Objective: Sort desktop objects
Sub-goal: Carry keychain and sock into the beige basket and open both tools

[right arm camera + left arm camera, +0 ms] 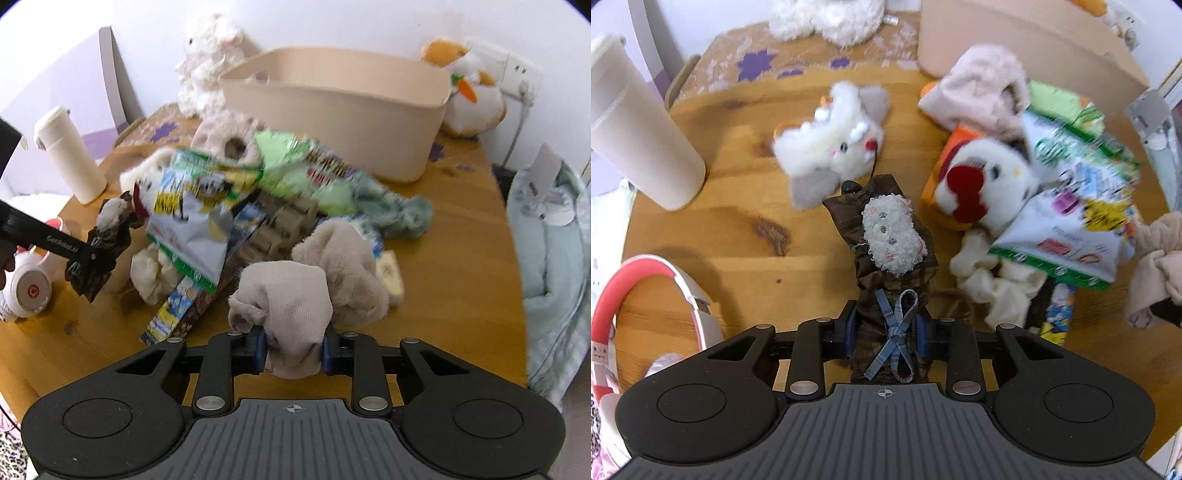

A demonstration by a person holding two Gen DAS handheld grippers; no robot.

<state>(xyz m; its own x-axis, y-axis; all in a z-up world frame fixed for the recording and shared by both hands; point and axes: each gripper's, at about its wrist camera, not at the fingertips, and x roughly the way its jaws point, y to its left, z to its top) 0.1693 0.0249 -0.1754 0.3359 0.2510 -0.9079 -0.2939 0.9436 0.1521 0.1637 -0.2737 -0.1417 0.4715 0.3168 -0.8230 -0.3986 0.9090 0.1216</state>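
Note:
My left gripper (886, 338) is shut on a brown checked cloth pouch (886, 258) with a blue ribbon bow and a fuzzy white patch; the pouch hangs a little above the wooden table (738, 229). In the right wrist view the left gripper (86, 258) shows at the left edge with the brown pouch (110, 225) in it. My right gripper (293, 350) is shut on a beige sock (291, 299) next to a furry beige piece (343, 266). Behind lies a heap of snack packets (192, 206), plush toys and green cloth. The beige bin (332, 107) stands at the back.
A cream tumbler (635, 125) stands at the left, red and white headphones (646, 295) at the near left. A white kitten plush (831, 144) lies mid-table. A duck plush (469, 88) and a lamb plush (210, 59) stand beside the bin. A pale blue blanket (546, 258) lies off the right edge.

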